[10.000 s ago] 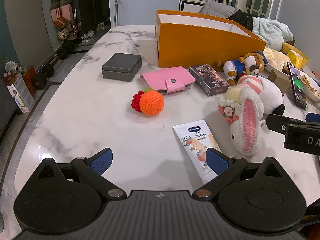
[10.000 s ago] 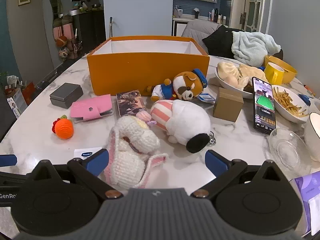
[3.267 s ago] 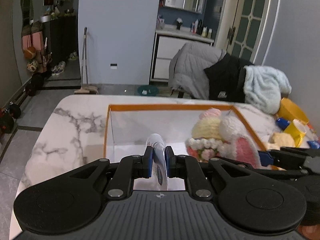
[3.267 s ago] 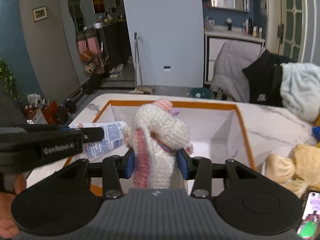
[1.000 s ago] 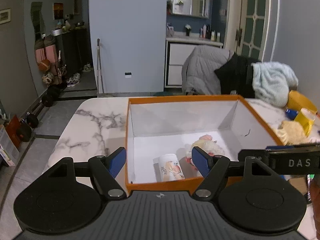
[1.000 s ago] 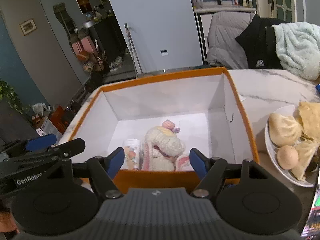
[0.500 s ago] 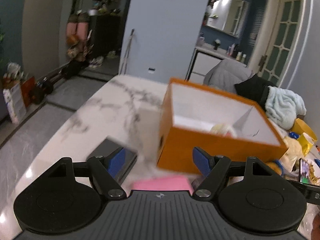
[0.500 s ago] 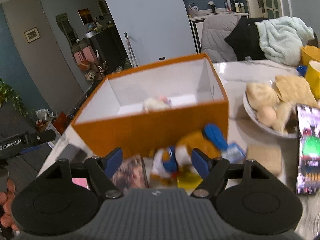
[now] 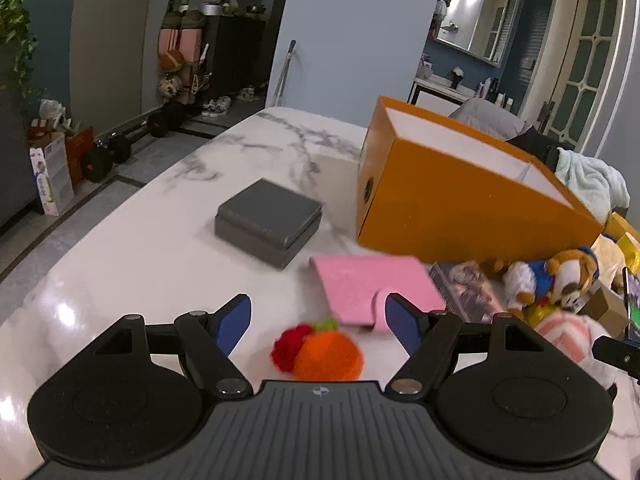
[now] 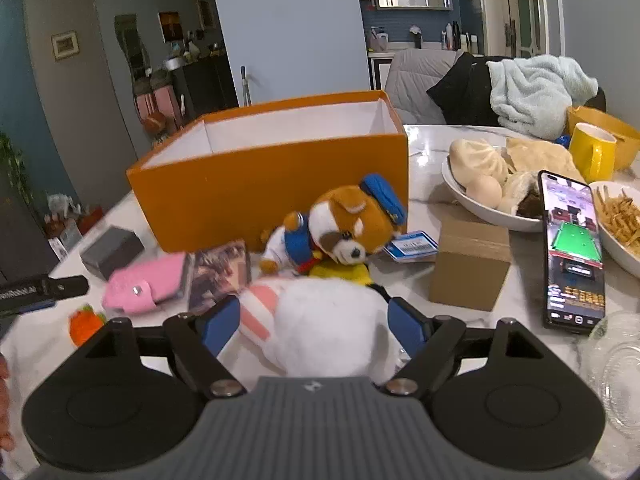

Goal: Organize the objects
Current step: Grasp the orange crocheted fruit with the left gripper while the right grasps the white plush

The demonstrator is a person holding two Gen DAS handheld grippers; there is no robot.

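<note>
My left gripper (image 9: 318, 324) is open and low over the marble table, with the orange crochet fruit (image 9: 320, 354) lying between its fingers, untouched. Beyond it lie the pink wallet (image 9: 372, 288), the grey box (image 9: 268, 216) and the orange box (image 9: 460, 196). My right gripper (image 10: 314, 328) has its jaws opening around the white plush with pink stripes (image 10: 328, 324); the pads stand beside the plush without pressing it. The brown dog plush (image 10: 344, 224) lies just behind, against the orange box (image 10: 272, 184). Nothing inside the box shows from here.
A picture card box (image 10: 220, 272) lies beside the pink wallet (image 10: 148, 280). To the right are a small cardboard box (image 10: 470, 264), a lit phone (image 10: 572, 252), a bowl of buns (image 10: 480, 196), a bowl of fries (image 10: 620, 216), a yellow mug (image 10: 592, 156) and a glass dish (image 10: 616, 364).
Both grippers drew back from above the orange box and came down toward the table's near side. The crochet fruit and the white plush now sit between their fingers. The right jaws stand wider.
</note>
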